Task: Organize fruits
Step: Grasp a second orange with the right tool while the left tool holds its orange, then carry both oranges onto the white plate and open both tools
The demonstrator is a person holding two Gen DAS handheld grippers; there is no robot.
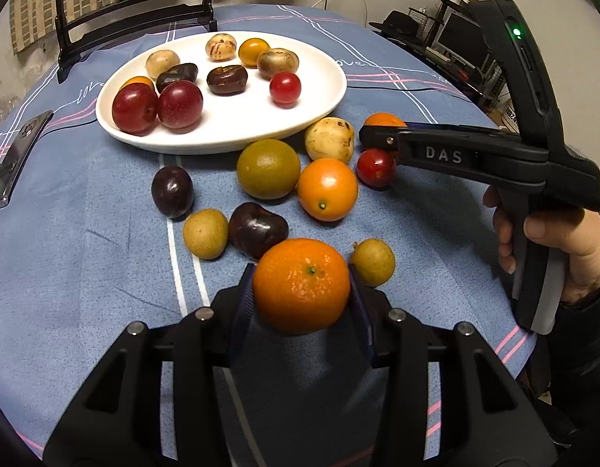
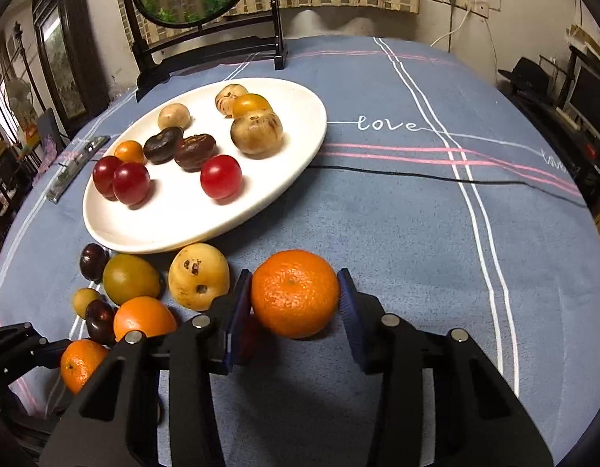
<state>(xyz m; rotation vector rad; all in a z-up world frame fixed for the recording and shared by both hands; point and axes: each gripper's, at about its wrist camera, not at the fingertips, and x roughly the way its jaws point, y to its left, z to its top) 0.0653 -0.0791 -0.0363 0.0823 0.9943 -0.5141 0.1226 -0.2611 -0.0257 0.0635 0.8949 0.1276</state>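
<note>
Your left gripper is clamped on a mandarin, a blue pad pressed to each side of it, on the near side of the plate and well apart from its rim. Your right gripper has its pads against both sides of a second mandarin, so it looks closed on that fruit, which sits near the plate's front rim, off its right end. Your right hand wraps the handle of that tool. The white oval plate lies on the blue cloth and carries 10 small fruits: 2 red plums touching each other at its left end, a small orange one just behind them, 2 dark brown ones toward the middle, a red tomato right of those, and pale and orange ones along the back. Loose fruit lies on the cloth between the plate and your left gripper: a pale one just beside the front rim, a greenish one touching an orange, a small red one under the right tool's finger, 2 dark plums and 2 small yellow-green fruits. A dark flat device lies left of the plate, and a black stand with a round panel rises behind it.
</note>
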